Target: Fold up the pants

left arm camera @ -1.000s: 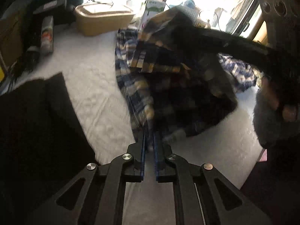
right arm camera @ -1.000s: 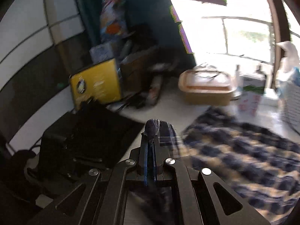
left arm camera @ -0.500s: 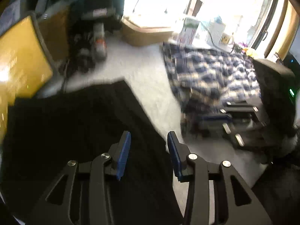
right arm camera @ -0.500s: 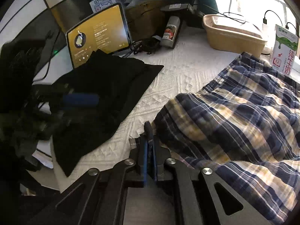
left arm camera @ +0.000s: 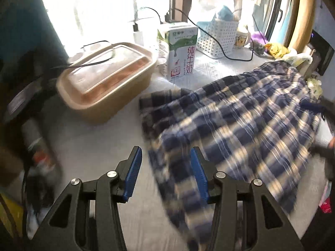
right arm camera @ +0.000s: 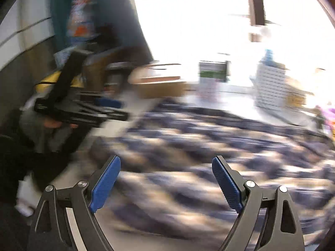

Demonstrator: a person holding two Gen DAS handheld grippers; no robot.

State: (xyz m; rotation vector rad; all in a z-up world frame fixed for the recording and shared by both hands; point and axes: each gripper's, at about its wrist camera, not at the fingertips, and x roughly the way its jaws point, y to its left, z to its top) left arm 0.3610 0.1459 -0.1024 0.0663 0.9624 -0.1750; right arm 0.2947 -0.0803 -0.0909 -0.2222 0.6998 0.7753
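The blue, white and tan plaid pants (left arm camera: 240, 129) lie spread on the white table cover (left arm camera: 88, 146). My left gripper (left arm camera: 165, 152) hovers over their near left edge. Its jaws are opening and its blue pads (left arm camera: 132, 171) press on nothing. In the right wrist view the blurred pants (right arm camera: 209, 146) fill the middle. My right gripper (right arm camera: 166, 163) hangs above them with jaws opening wide and nothing pinched. The left gripper (right arm camera: 83, 108) also shows at the left there, held by a hand. A blue pad of the right gripper (left arm camera: 312, 106) peeks in at the right edge.
A tan lidded box (left arm camera: 104, 79), a milk carton (left arm camera: 180, 50) and a white basket (left arm camera: 217, 35) with cables stand behind the pants by the window. A spray can (left arm camera: 35, 138) and dark clutter sit at the left. Black cloth (right arm camera: 21, 167) lies at the lower left.
Both grippers held the lifted pants a second ago; both have let go and opened. The pants now lie flat. The left gripper swung over a black cloth and back to the pants.
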